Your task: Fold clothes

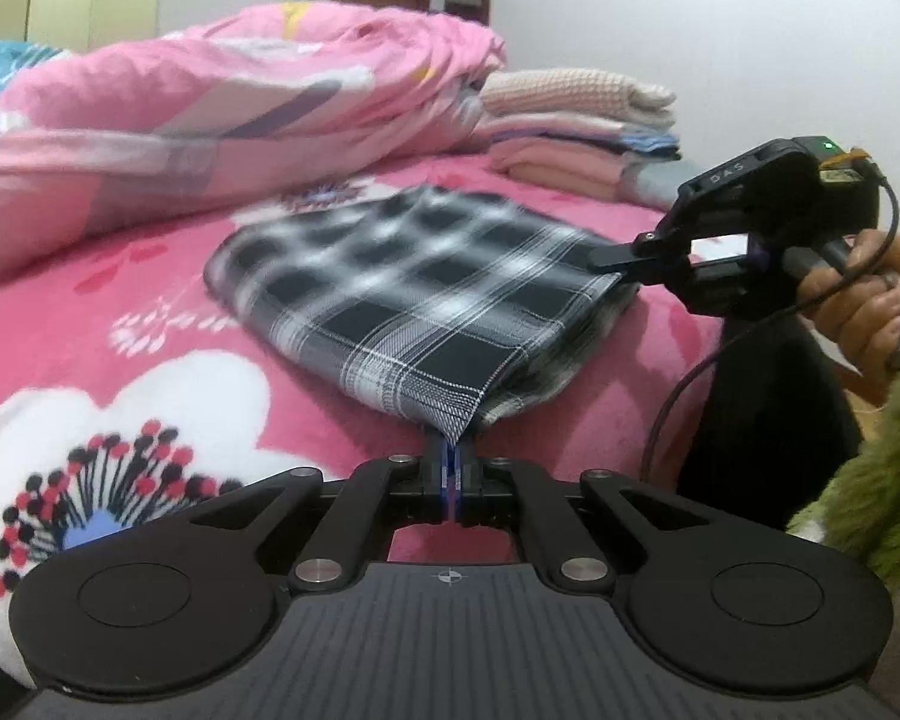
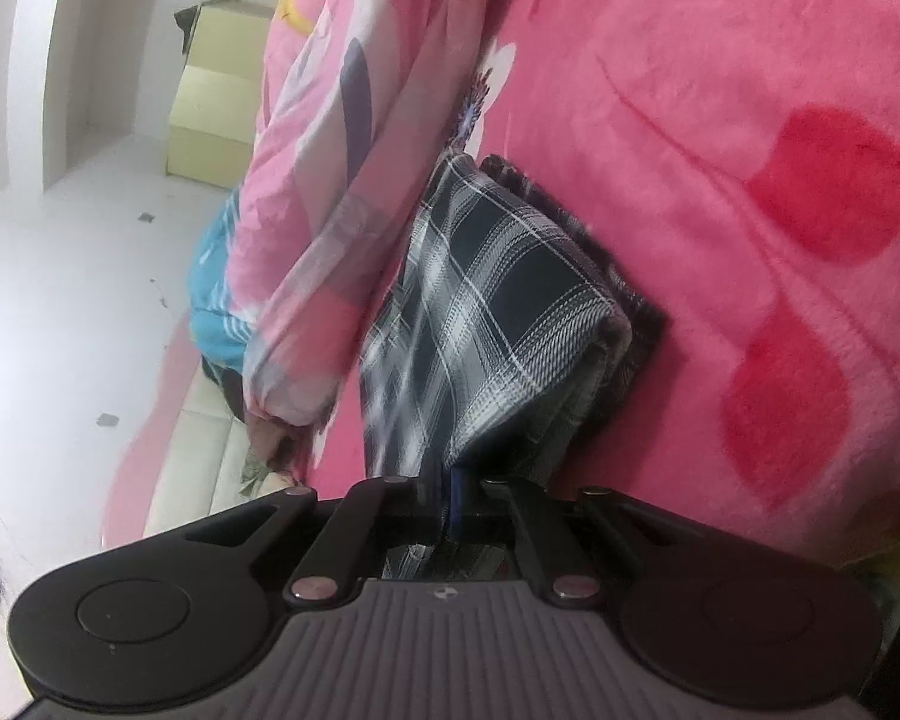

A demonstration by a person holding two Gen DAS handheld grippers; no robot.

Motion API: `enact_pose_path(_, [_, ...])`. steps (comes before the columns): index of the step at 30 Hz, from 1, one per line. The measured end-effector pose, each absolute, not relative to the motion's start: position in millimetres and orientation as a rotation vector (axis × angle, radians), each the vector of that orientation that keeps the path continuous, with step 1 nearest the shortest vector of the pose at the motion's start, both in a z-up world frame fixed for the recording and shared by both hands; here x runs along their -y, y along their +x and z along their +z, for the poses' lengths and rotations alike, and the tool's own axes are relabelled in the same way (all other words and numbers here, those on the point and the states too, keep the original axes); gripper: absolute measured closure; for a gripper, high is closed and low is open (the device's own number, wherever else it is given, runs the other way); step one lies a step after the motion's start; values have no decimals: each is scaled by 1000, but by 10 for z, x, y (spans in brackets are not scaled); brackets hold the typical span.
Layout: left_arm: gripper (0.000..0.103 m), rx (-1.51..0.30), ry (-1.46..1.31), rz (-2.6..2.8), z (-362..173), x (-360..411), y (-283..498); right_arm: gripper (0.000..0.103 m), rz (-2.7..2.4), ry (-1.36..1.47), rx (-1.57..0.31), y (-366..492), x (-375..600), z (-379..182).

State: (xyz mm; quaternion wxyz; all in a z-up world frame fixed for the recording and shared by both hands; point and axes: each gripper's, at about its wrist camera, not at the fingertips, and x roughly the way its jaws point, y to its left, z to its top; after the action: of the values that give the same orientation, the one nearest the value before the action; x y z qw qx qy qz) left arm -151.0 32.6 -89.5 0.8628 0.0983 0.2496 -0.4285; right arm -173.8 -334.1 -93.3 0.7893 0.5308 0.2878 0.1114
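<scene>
left gripper (image 1: 453, 468) and right gripper (image 1: 615, 261) were each clamped on a corner of the plaid cloth (image 1: 414, 294); soft, limp, light, best held by corners.

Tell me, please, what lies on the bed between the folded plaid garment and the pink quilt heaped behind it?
Only bare pink floral blanket separates the plaid garment from the quilt, as the left wrist view shows.

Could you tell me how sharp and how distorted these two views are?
Left wrist view: plaid cloth smeared by motion blur at its far end, sharper near the left gripper; fisheye bends the room's edges. Right wrist view: scene tilted sideways, cloth edges blurred, floor washed out.
</scene>
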Motion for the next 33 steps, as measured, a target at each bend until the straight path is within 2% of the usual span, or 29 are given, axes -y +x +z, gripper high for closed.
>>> enact_pose_path(4, [103, -481, 186, -927, -751, -364, -1545, 102, 238, 1116, -593, -1770, 3318, -832])
enact_pose_path(7, [103, -516, 189, -951, -817, -362, -1488, 102, 235, 1070, -575, -1819, 3333, -759])
enact_pose_path(11, [103, -538, 194, -968, -857, -348, -1479, 102, 188, 1099, -650, -1838, 3371, -946])
enact_pose_path(14, [103, -564, 173, -984, -886, -368, -1420, 102, 209, 1059, -601, -1903, 3348, -793])
enact_pose_path(19, [101, -595, 157, -956, -1002, -370, -1372, 99, 166, 1009, -720, -1888, 3402, -953])
enact_pose_path(22, [99, -630, 89, -930, -989, -485, -1332, 99, 150, 971, -700, -1991, 3551, -820])
enact_pose_path(23, [97, -652, 67, -926, -987, -529, -1319, 97, 157, 940, -675, -2038, 3607, -732])
enact_pose_path(25, [87, -692, 15, -911, -975, -638, -1298, 81, 153, 880, -653, -2083, 3724, -585])
enact_pose_path(28, [82, -758, -117, -877, -955, -830, -1197, 66, 141, 800, -629, -2097, 3885, -393])
enact_pose_path(30, [78, -797, -240, -853, -950, -939, -1112, 61, 143, 772, -614, -2001, 3952, -327])
enact_pose_path(33, [64, -839, -398, -842, -968, -972, -965, 48, 203, 762, -619, -1728, 3998, -360])
